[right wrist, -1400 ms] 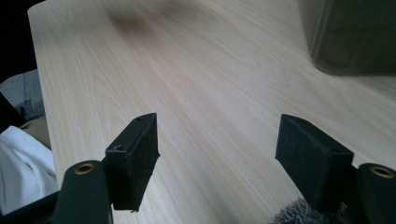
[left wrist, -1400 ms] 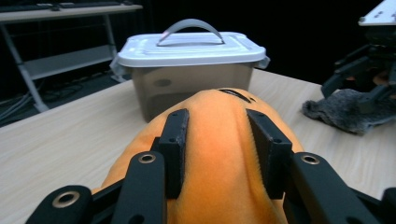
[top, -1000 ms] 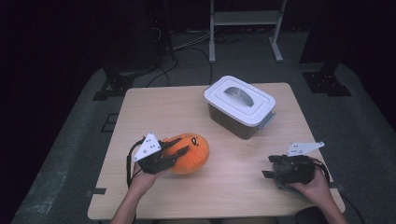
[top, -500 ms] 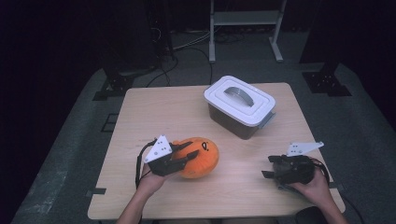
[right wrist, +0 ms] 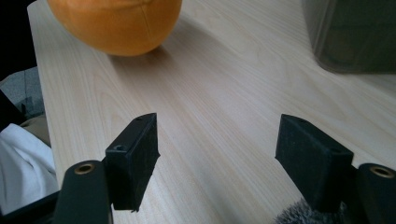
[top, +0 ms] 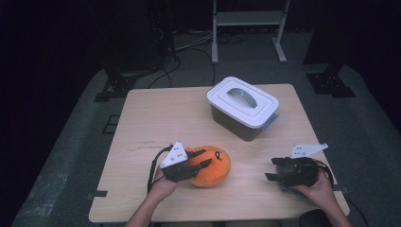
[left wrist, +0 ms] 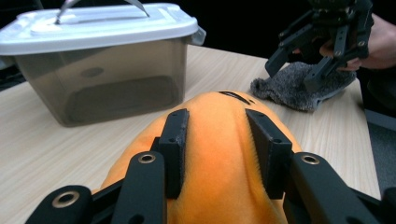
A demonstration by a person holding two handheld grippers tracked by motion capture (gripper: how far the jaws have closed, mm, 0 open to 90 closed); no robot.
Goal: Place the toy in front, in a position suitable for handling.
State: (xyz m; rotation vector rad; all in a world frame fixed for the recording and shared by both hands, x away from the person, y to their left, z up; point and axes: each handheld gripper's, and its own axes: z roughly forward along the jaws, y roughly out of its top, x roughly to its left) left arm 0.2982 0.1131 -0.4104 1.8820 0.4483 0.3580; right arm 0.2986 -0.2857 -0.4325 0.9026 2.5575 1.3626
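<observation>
Gripping the orange plush toy (top: 210, 165), the left gripper (top: 197, 160) has its jaws clamped on it, near the lidded box (top: 242, 107). The right gripper (top: 269, 171) waits with jaws apart, seemingly over a grey cloth (left wrist: 299, 88). The next move likely calls for lifting the toy boxward.

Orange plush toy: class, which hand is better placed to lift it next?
Left. The left tongs already pinch the orange plush toy; the right tongs stand open above bare table, apart from it.
</observation>
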